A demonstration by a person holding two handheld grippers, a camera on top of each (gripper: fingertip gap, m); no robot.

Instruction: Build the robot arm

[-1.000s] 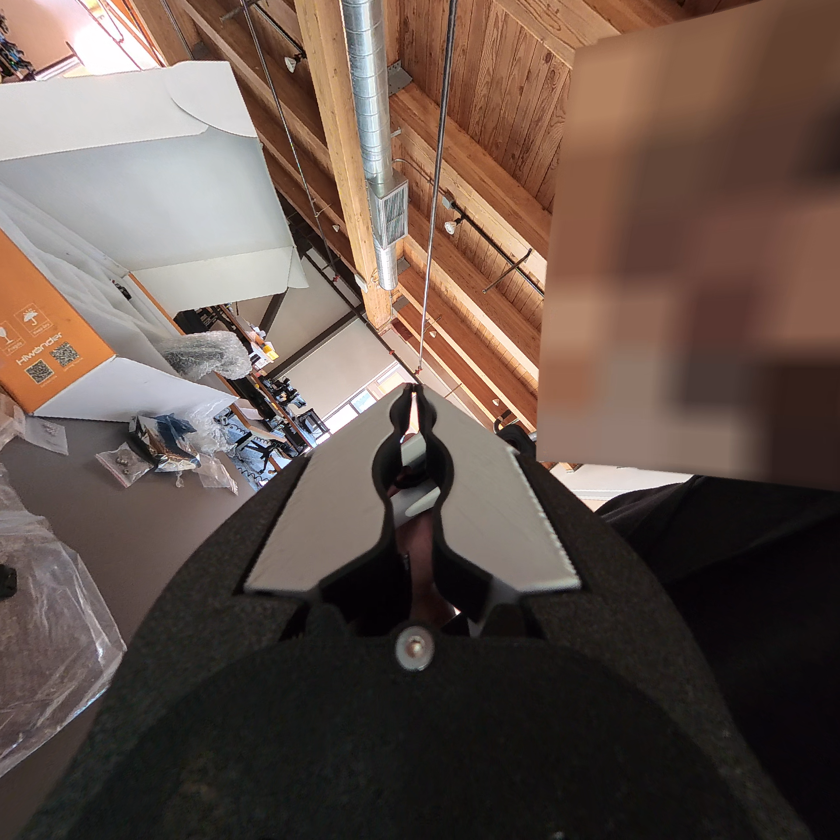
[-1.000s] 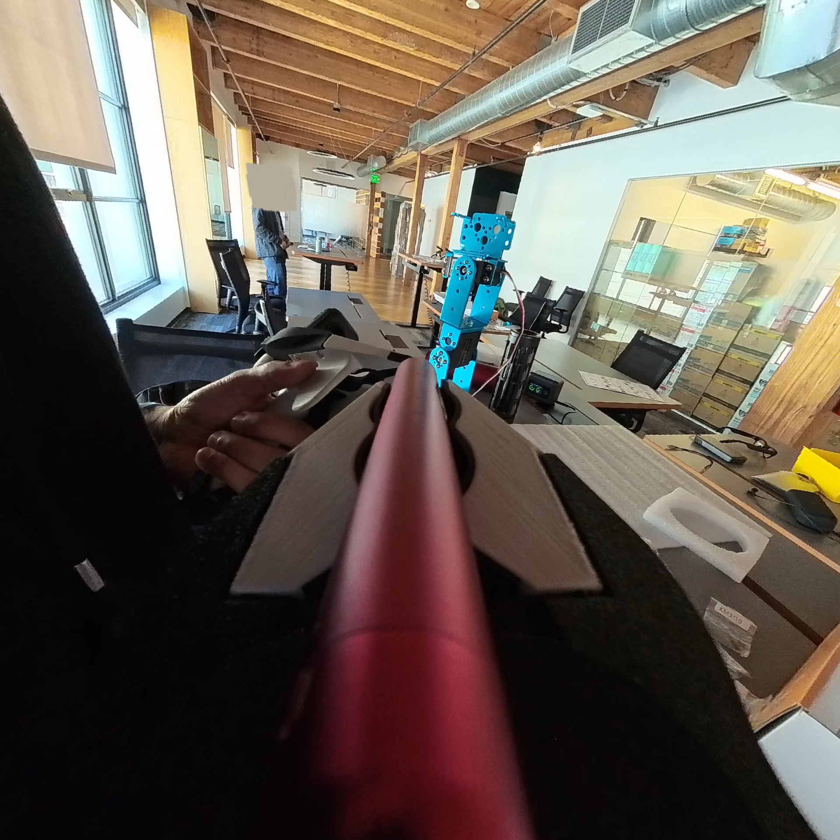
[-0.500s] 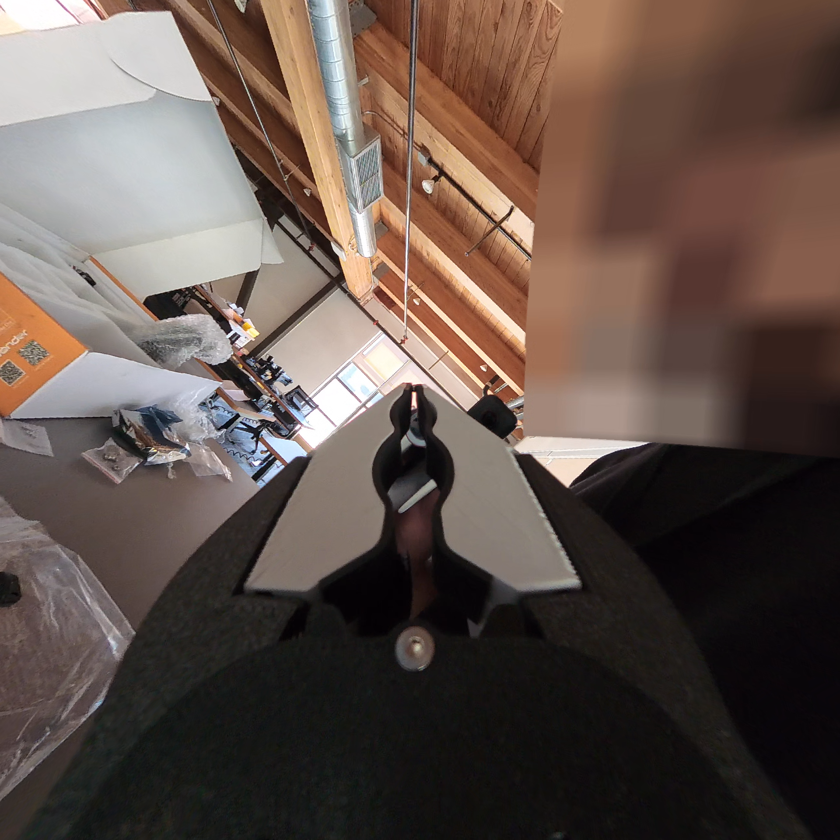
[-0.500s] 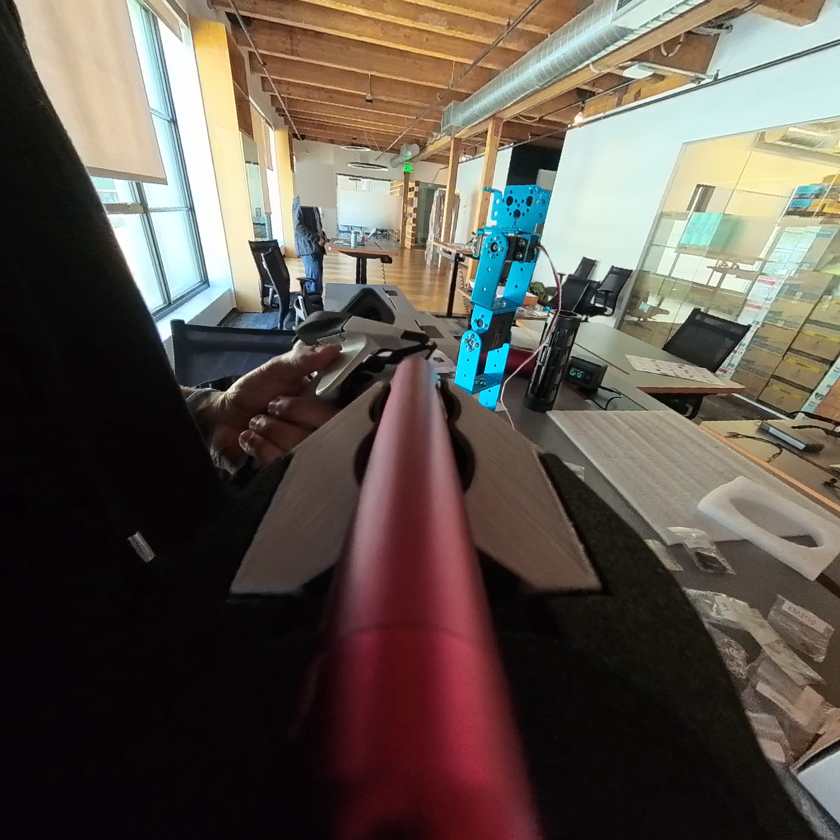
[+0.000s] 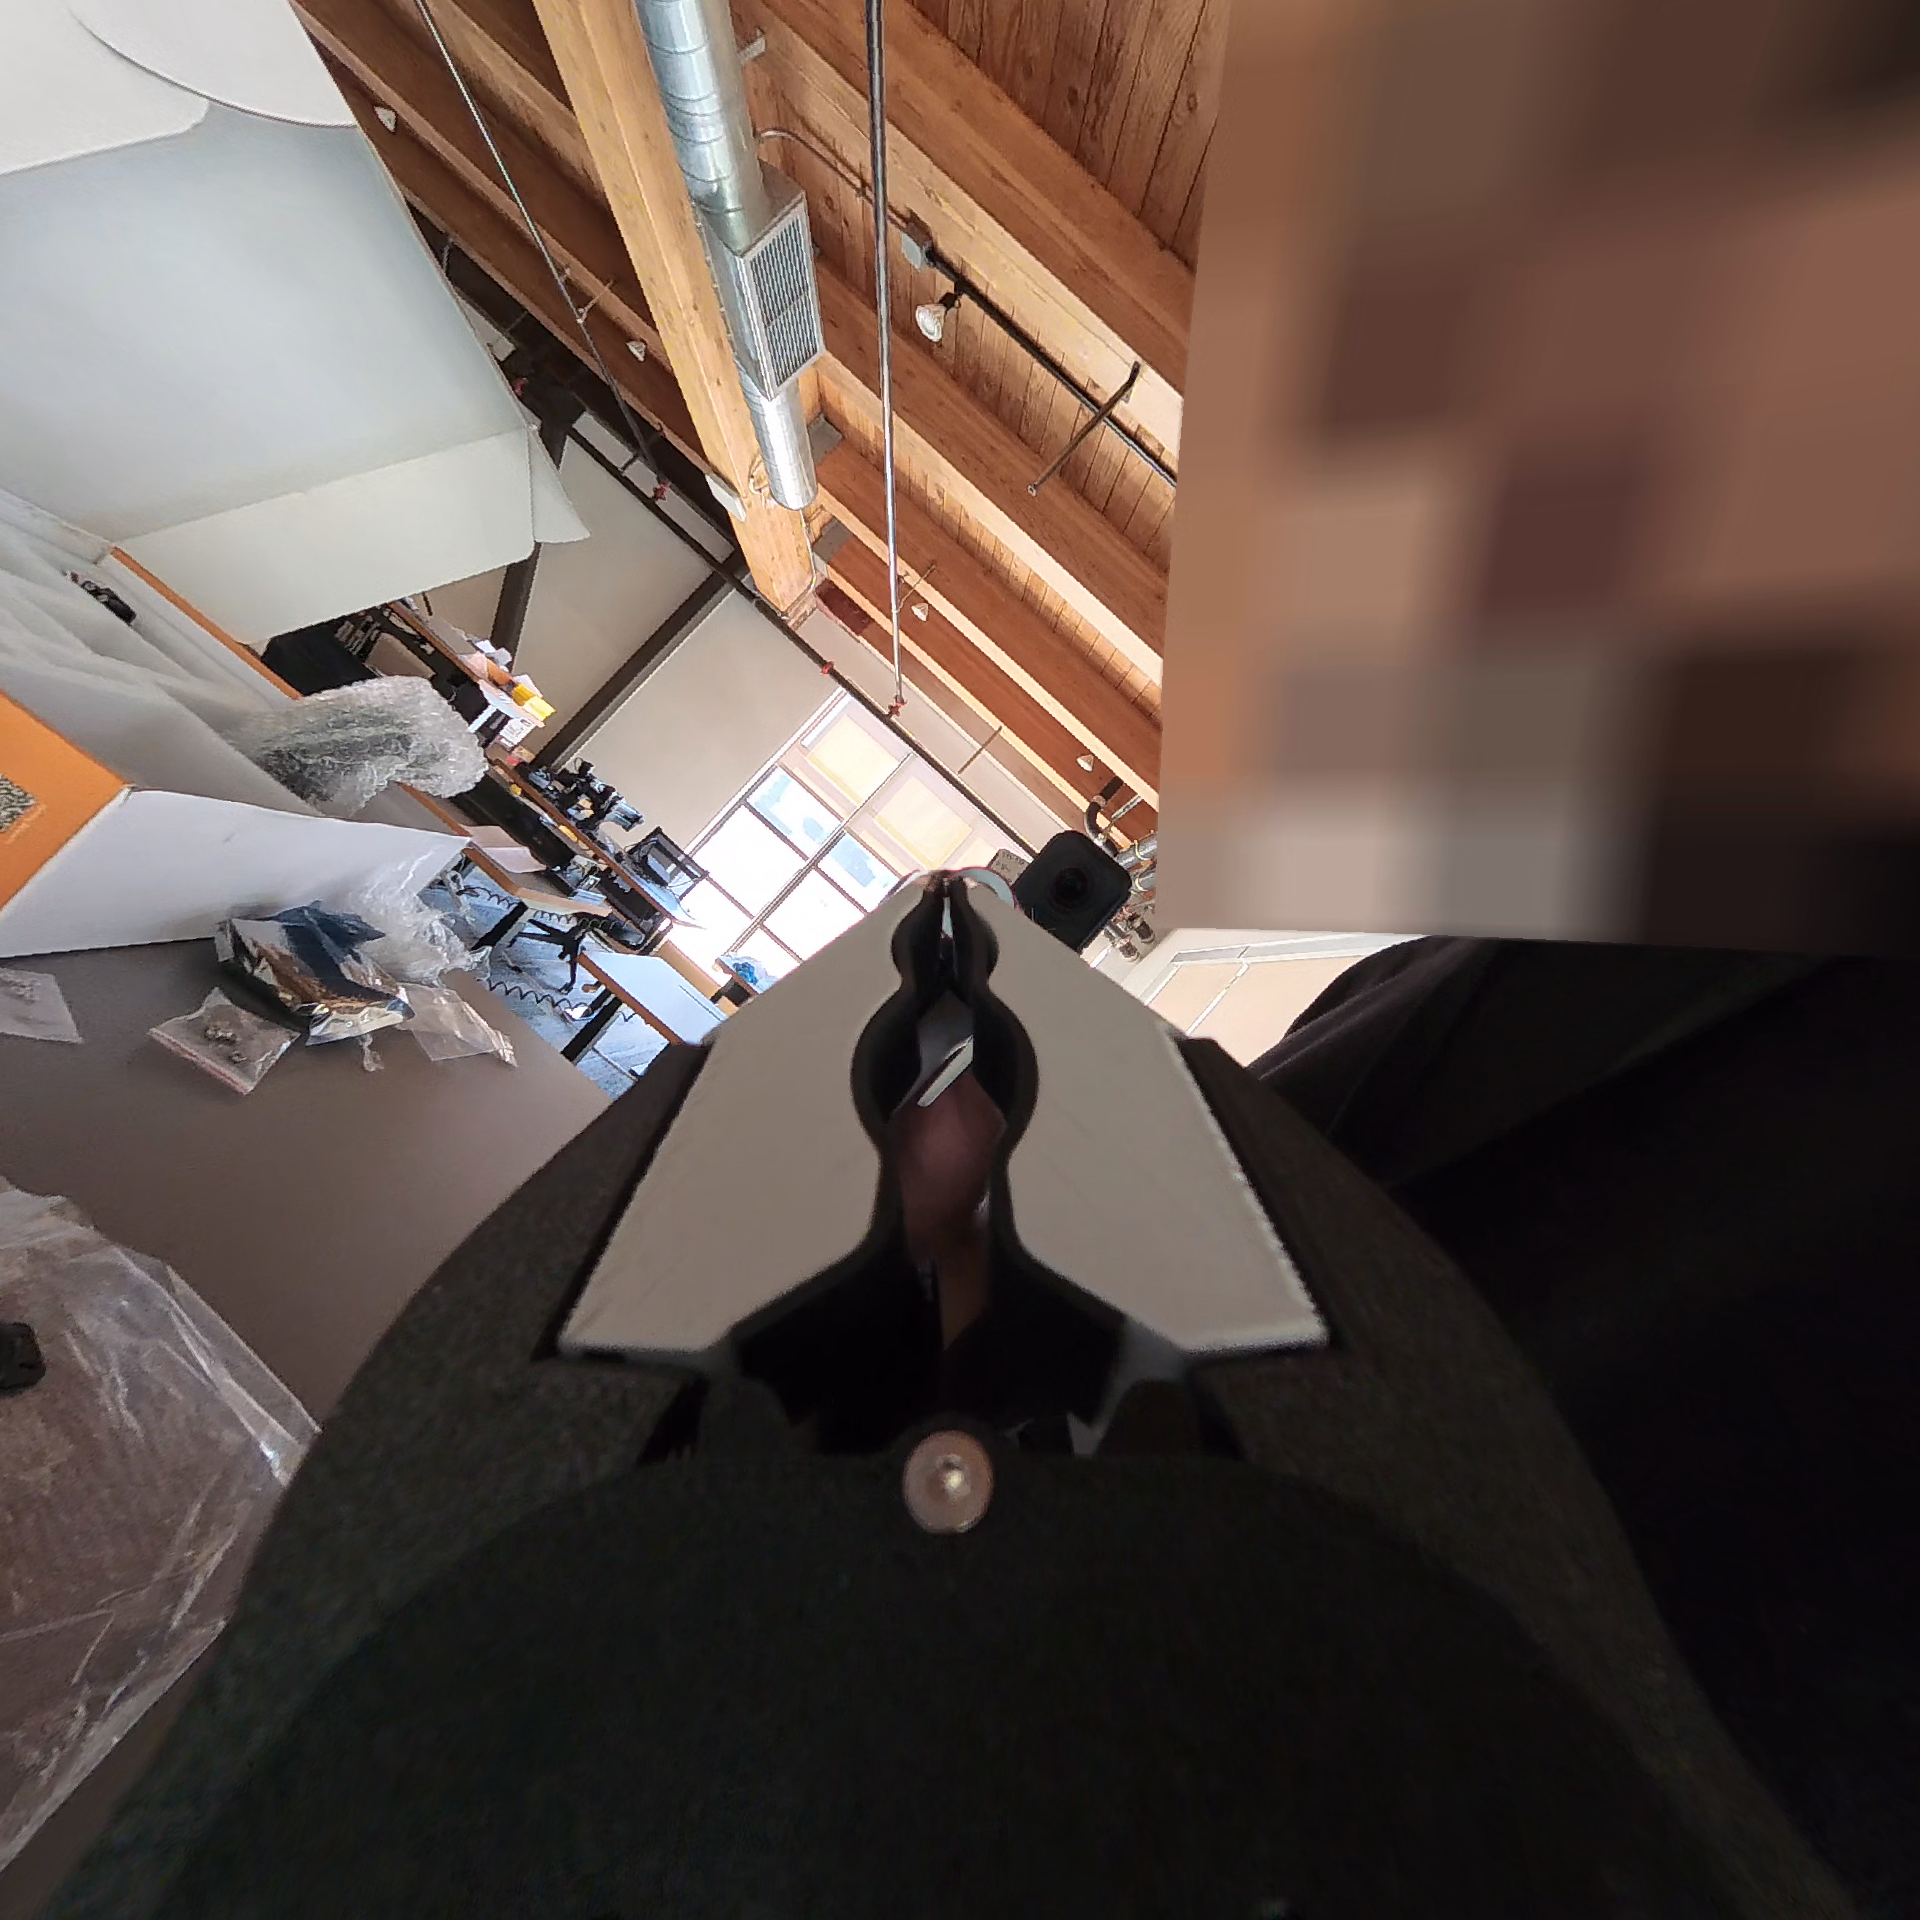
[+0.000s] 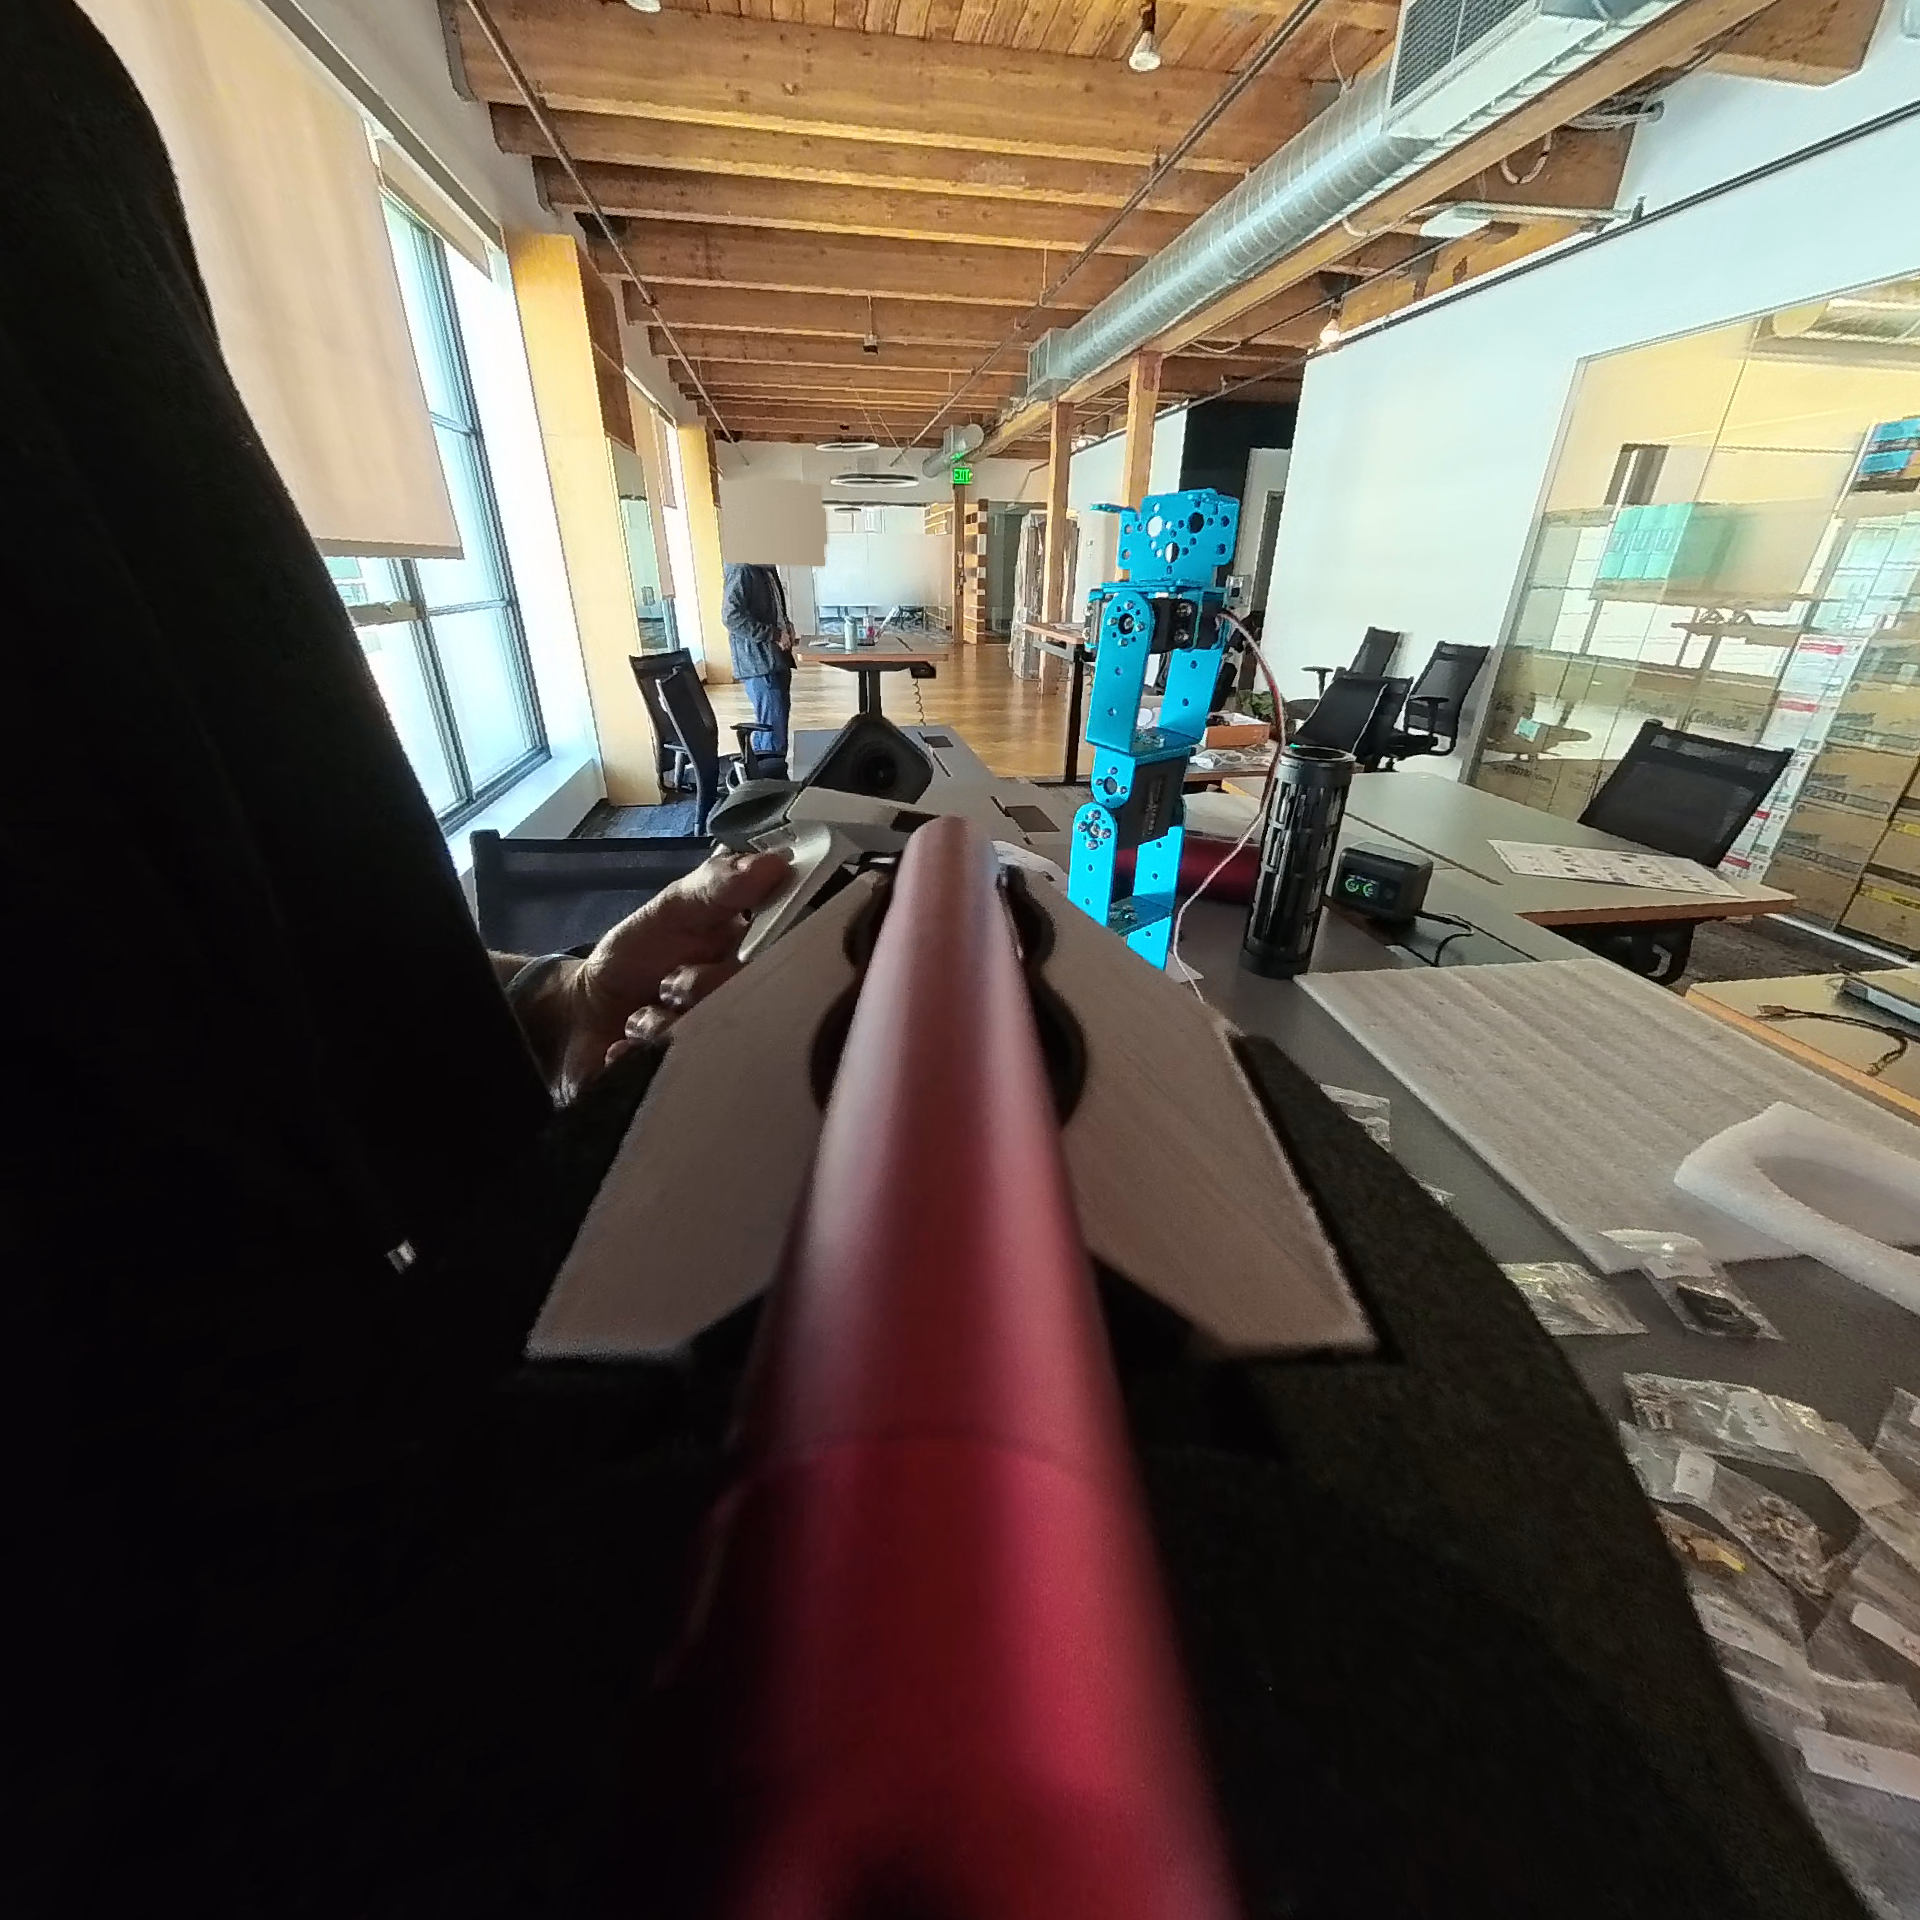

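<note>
My right gripper [image 6: 940, 862] is shut on a long red metal tube [image 6: 935, 1299] that lies along its fingers and hides the tips. The tube's far end sits right by my left gripper [image 6: 821, 831], which a bare hand [image 6: 665, 956] holds above a grey table [image 6: 1455, 1174]. In the left wrist view, my left gripper [image 5: 945, 883] points up at the wooden ceiling. Its jaws are closed on a thin silver metal piece [image 5: 943, 1039]. The right gripper's black camera [image 5: 1070, 883] shows just beyond its tips.
A blue bracket robot arm [image 6: 1153, 727], a black cylinder [image 6: 1299, 862] and a small black box [image 6: 1377, 883] stand ahead. White foam [image 6: 1558, 1060] and bagged parts [image 6: 1766, 1455] lie to the right. An orange and white box [image 5: 62, 810] and bags [image 5: 301, 977] lie to the left. A person [image 6: 758, 665] stands far off.
The two grippers have come closer together: the left gripper now sits at the red tube's end, and the right gripper's camera has come into the left wrist view. Both stay shut.
</note>
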